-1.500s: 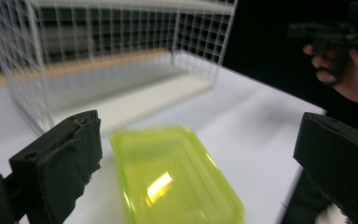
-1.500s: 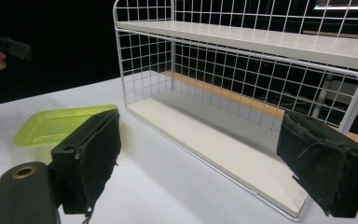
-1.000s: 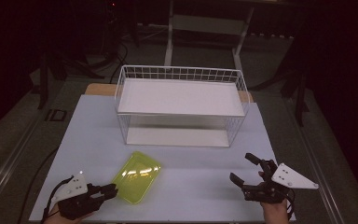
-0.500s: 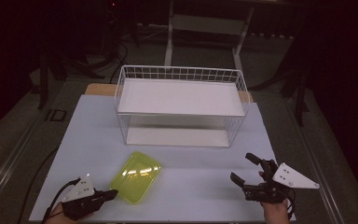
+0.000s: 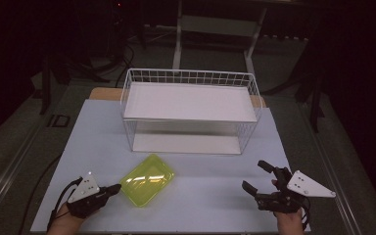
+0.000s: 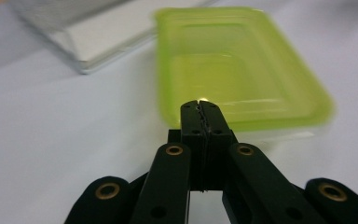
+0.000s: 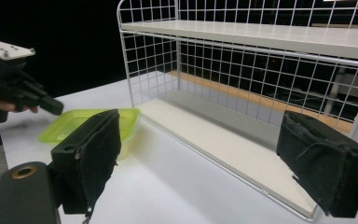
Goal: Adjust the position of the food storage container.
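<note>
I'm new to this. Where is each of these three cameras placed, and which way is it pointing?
High view: above the person's side, looking forward and down at the table; both hands with the left gripper and right gripper.
Left gripper view: rides the left gripper, facing the green tray; shut jaws.
Right gripper view: rides the right gripper, facing the wire shelf; open jaws.
All share the tray.

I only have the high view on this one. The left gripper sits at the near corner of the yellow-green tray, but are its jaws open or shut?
Observer: Shut. In the left gripper view the left gripper has its jaws pressed flat together, nothing between them, tips at the tray rim.
Operator: And the right one?
Observer: The right gripper has its jaws wide apart and empty, facing the wire rack.
Operator: Anything on the rack's lower shelf?
Observer: No, the right gripper view shows it bare.
</note>
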